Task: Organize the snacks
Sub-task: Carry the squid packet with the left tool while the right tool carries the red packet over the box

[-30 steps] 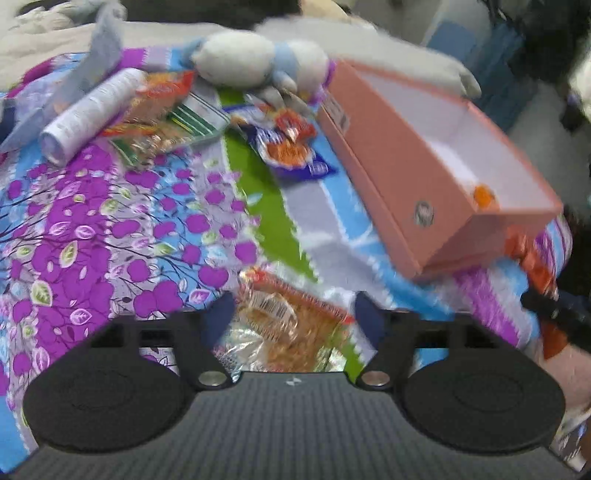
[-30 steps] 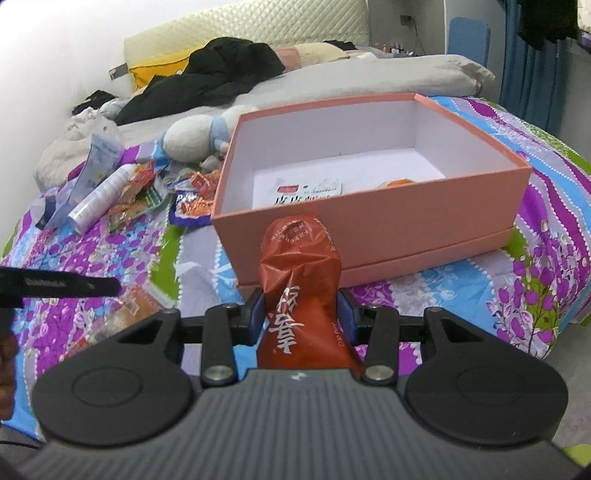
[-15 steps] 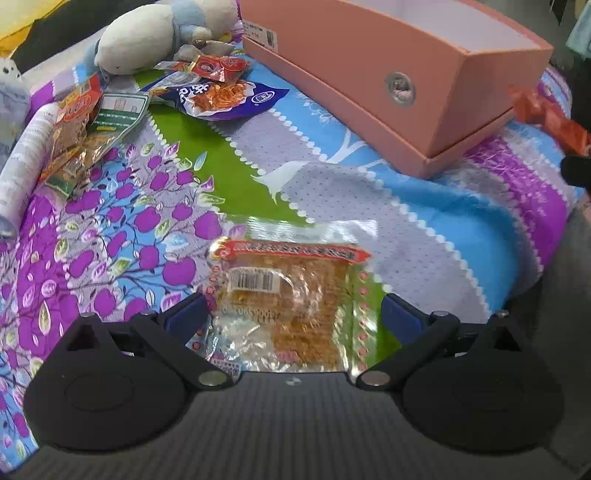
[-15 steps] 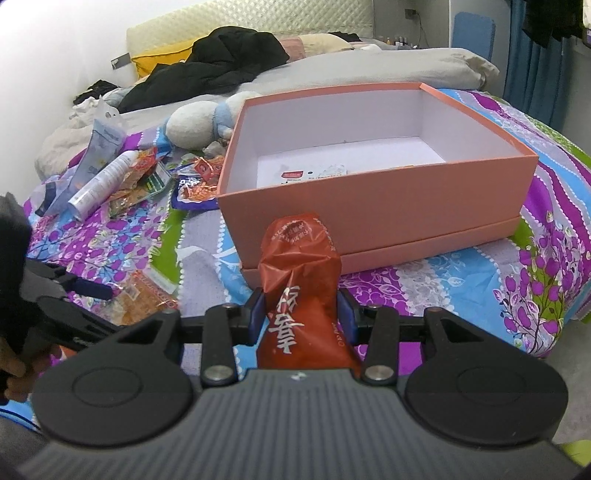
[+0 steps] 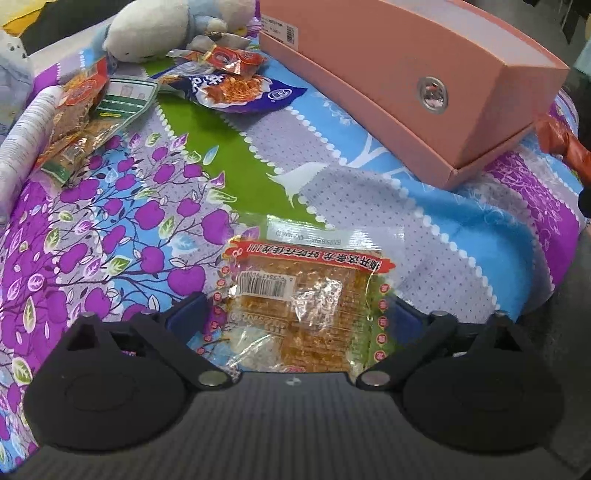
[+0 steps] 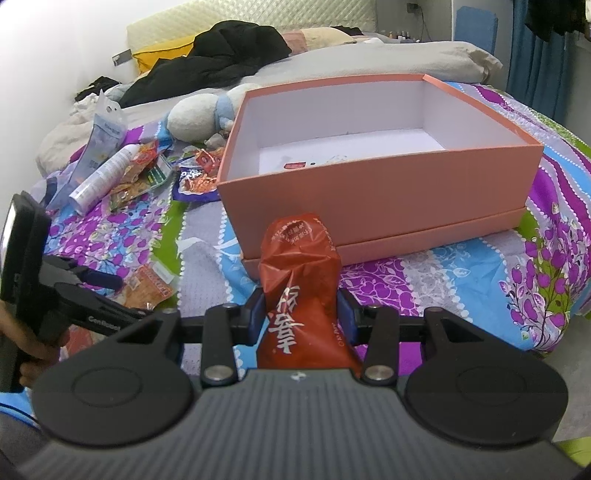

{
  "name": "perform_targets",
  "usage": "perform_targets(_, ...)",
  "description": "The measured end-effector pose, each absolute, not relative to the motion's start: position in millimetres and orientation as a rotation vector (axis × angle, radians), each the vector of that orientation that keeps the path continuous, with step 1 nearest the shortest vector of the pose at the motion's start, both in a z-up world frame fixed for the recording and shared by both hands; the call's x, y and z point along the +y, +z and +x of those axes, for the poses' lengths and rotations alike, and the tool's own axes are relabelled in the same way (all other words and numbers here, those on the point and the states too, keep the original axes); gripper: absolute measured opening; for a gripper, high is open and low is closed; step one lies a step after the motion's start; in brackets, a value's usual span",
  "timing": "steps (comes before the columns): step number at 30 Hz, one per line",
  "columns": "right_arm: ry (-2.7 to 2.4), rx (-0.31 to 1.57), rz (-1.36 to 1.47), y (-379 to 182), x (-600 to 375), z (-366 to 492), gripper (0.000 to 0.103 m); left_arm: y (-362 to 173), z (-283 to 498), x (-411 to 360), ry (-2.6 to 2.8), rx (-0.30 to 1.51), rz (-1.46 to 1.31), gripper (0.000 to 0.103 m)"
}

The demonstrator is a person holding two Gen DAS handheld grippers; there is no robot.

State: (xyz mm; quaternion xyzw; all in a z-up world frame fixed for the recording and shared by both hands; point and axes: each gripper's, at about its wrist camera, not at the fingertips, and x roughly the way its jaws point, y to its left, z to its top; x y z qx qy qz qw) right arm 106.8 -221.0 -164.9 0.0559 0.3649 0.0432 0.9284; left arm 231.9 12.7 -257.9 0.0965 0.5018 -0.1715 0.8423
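Observation:
A clear snack packet with orange slices [image 5: 306,299] lies flat on the flowered bedspread, near its front edge. My left gripper [image 5: 295,312] points down over it with one blue pad on each side; the jaws are closing and the pads stand at the packet's edges without visibly pressing it. In the right wrist view this gripper [image 6: 118,295] and packet [image 6: 147,286] show at the lower left. My right gripper [image 6: 300,314] is shut on a red snack packet [image 6: 299,258], held upright in front of the open pink box [image 6: 380,192].
The pink box [image 5: 406,74] holds a few flat items on its floor. Beyond it to the left lie a purple snack packet [image 5: 236,90], orange and green packets [image 5: 85,122], a white tube [image 5: 22,147] and a plush toy [image 5: 166,29]. Pillows and dark clothes lie further back.
My left gripper came down over the orange-slice packet and rolled, and its jaws spread wider around it. The right gripper and its red packet stayed put.

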Motion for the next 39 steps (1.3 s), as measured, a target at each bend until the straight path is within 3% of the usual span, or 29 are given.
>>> perform_targets(7, 0.089, 0.74, 0.112, -162.8, -220.8, 107.3, 0.045, -247.7, 227.0, 14.4, -0.33, 1.043, 0.175, 0.061)
perform_targets(10, 0.091, 0.735, 0.11, -160.9, -219.7, 106.3, 0.045, -243.0, 225.6, 16.5, -0.317, 1.043, 0.148, 0.054)
perform_targets(39, 0.088, 0.604, 0.075, -110.5, -215.1, 99.3, 0.045, -97.3, 191.5, -9.6, -0.287, 0.785, -0.129, 0.052)
